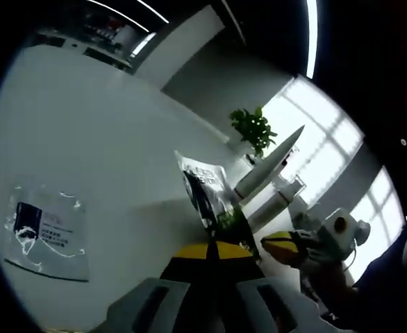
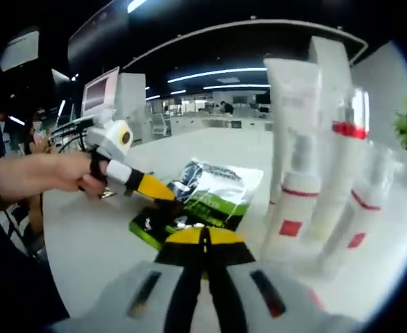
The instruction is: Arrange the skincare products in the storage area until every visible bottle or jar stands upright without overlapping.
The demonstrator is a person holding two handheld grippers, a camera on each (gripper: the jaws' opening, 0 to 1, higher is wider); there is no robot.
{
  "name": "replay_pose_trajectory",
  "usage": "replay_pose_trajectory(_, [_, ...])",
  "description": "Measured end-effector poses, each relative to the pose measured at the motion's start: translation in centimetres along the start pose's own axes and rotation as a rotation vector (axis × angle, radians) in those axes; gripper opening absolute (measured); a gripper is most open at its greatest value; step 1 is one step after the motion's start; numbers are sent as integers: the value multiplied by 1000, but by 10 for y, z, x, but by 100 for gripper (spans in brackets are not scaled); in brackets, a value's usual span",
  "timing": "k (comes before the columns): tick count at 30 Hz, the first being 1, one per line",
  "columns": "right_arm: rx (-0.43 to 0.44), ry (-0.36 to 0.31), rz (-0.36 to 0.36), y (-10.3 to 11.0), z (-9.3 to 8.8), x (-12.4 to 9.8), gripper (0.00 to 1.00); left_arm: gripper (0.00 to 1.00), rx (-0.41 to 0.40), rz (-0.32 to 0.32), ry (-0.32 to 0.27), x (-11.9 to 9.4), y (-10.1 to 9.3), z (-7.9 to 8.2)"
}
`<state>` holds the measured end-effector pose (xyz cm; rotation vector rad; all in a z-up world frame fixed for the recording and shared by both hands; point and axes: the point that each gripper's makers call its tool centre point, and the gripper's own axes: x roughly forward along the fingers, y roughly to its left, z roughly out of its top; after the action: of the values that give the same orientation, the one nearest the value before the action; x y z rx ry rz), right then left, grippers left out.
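The right tool (image 2: 203, 239) is sitting with its yellow tips drawn together at the near edge of a green-and-white sachet (image 2: 207, 194) that is lying flat on the white table (image 2: 85, 236); whether a corner of the packet is pinched between the tips I cannot tell. The left tool (image 1: 214, 250) is likewise showing its tips closed against the dark lower edge of that same sachet (image 1: 207, 191), and in the right gripper view it (image 2: 163, 191) is reaching in from the left, a hand (image 2: 47, 173) wrapped around its handle, its tip touching the packet's left edge.

Just right of the packet a cluster of white tubes and pump bottles (image 2: 314, 159) is standing upright, close together, with red bands and red squares on them. A potted plant (image 1: 253, 128) is showing far behind them, and another flat sachet (image 1: 47, 229) is lying well apart on the left.

To my eye the step in hand is moving the packet out from beside the bottles. Doing it well means keeping both tips low and drawing the sachet away from the cluster, since the tall tubes are looking top-heavy and a nudge could topple them
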<state>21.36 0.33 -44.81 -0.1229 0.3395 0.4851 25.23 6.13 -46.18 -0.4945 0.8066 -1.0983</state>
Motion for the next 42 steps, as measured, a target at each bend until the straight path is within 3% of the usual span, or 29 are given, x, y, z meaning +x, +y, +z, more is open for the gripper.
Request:
replay_pose_trajectory(6, [-31,55,16,8,-12,7,1,0,-2,27,-14,0,2,1])
replay_pose_trajectory(24, [-59,85,-8,-10,-19,7,1,0,24,72,-8,0,4,-2])
replay_pose_trajectory(42, [-119,103,-34,-24,-20,11,1,0,20,75,2,6,3,-1])
